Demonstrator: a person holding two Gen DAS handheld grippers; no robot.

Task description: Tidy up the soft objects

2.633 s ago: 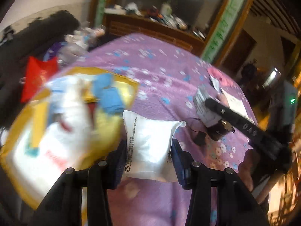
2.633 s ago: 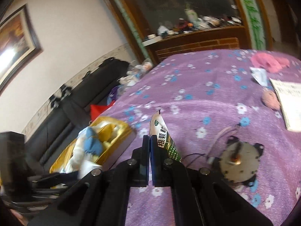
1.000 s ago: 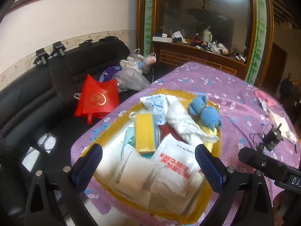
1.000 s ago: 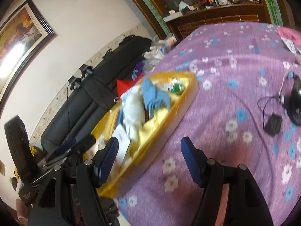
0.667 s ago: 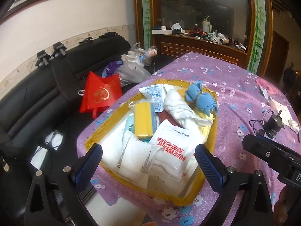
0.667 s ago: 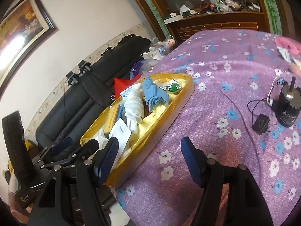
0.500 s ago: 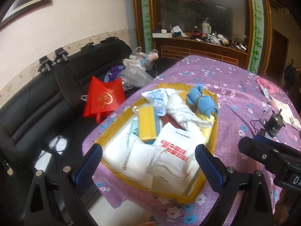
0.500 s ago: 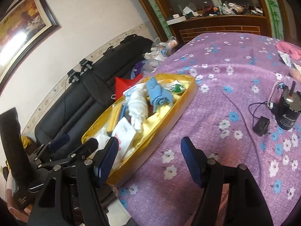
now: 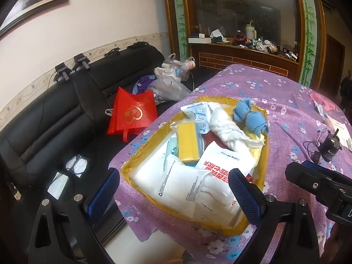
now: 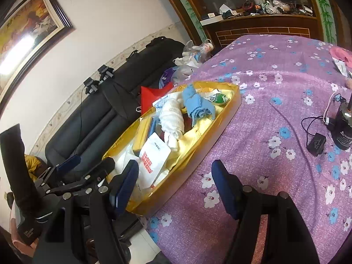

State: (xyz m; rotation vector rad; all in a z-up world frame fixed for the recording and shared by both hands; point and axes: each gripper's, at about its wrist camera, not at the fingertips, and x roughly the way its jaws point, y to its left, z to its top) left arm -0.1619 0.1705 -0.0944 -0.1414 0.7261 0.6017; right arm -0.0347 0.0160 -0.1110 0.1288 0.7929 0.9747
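A gold box (image 9: 261, 154) (image 10: 228, 110) sits on the purple flowered table near its left edge. It holds white pouches (image 9: 182, 184) (image 10: 154, 154), a yellow pack (image 9: 188, 142), a rolled white cloth (image 9: 228, 127) (image 10: 171, 118), a blue cloth (image 9: 250, 116) (image 10: 195, 103) and a green-and-white packet (image 10: 216, 98). My left gripper (image 9: 173, 193) is open and empty, held back above the box's near end. My right gripper (image 10: 173, 182) is open and empty over the box's near right rim; it also shows in the left wrist view (image 9: 319, 182).
A black motor with cable and small adapter (image 9: 330, 145) (image 10: 341, 129) stands on the table to the right. A black sofa (image 9: 55, 118) with a red bag (image 9: 132, 112) and plastic bags (image 9: 169, 83) lies left of the table. Pink cloth (image 10: 343, 55) and papers lie far right.
Both grippers let go of their packets, which now lie in the box, opened wide and drew back from it. In the last half second they barely moved.
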